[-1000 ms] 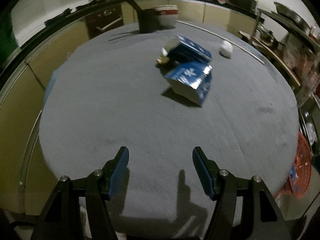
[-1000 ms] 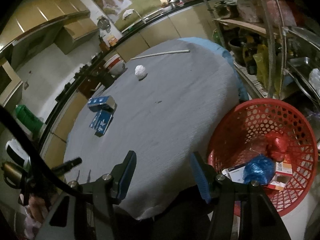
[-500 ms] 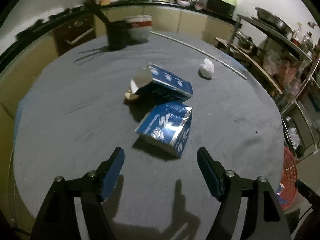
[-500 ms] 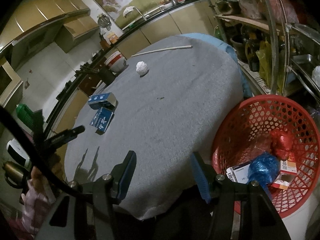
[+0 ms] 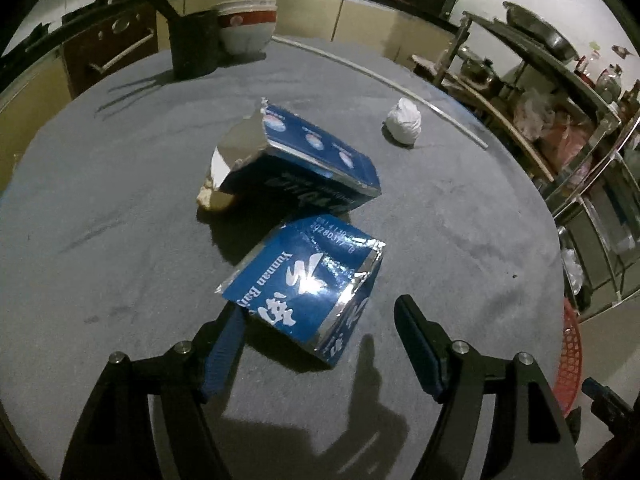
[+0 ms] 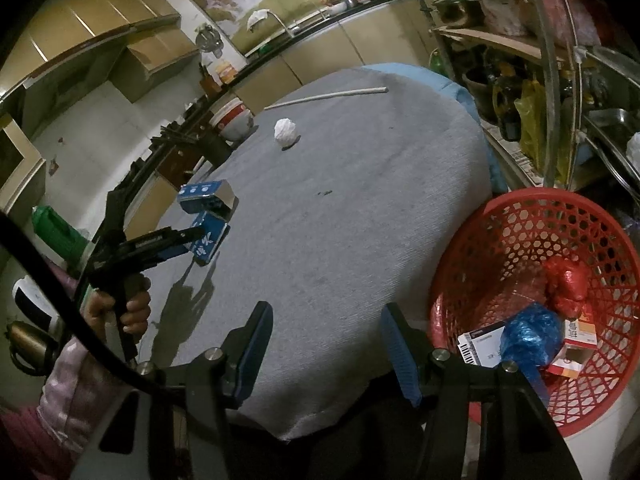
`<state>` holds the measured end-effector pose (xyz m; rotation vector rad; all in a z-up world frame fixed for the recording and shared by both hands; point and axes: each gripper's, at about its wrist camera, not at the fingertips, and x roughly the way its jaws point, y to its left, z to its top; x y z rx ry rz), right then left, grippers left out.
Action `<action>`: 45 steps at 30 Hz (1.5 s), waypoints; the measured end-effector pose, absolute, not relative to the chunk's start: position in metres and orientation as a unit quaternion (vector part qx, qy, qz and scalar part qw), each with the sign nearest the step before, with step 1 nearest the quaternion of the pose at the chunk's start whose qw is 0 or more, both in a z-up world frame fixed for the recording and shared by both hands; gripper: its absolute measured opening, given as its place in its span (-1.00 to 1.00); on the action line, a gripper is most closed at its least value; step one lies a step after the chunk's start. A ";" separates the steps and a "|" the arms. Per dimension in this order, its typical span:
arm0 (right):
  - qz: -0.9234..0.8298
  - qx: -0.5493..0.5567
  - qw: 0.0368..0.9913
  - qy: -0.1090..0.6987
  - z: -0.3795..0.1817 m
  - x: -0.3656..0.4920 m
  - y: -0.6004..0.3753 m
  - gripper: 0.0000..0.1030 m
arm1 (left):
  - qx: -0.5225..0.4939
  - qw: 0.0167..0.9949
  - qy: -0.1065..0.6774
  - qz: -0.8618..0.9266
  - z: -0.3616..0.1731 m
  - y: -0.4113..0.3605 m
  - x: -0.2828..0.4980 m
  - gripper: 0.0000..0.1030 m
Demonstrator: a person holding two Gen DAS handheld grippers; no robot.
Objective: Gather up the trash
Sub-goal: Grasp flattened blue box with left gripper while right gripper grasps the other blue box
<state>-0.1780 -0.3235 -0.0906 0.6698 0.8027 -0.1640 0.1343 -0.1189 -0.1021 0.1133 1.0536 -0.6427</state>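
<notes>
Partly done, judging by the red basket (image 6: 532,308) just right of the right hand-held gripper (image 6: 326,344), already holding a blue bag, a red bag and small boxes. Still out on the grey surface (image 5: 120,208): a blue carton (image 5: 308,288) lying between the spread fingers of the left hand-held gripper (image 5: 316,346), untouched by either pad; a second blue carton (image 5: 304,160) just beyond; a white paper wad (image 5: 404,122) farther ahead to the right. Right hand-held gripper half open, holding nothing. Left one wide open, also holding nothing.

A dark utensil holder (image 5: 195,46) stands beside a white-and-red bowl (image 5: 247,26) at the table's far edge.
</notes>
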 end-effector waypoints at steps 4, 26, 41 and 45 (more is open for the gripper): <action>-0.076 0.315 0.865 0.384 -0.090 -0.176 -0.320 0.16 | 0.048 0.812 0.496 -0.304 -0.106 -0.119 0.134 -0.25; 0.021 0.203 0.901 0.382 -0.059 -0.061 -0.266 0.16 | -0.022 0.828 0.484 -0.281 -0.087 -0.039 0.082 -0.86; 0.128 0.165 0.900 0.383 -0.067 0.083 -0.213 0.24 | -0.030 0.827 0.490 -0.273 -0.093 0.010 0.066 -0.48; 0.155 0.136 0.894 0.397 -0.072 0.120 -0.207 0.36 | -0.037 0.844 0.459 -0.276 -0.079 0.018 0.071 0.29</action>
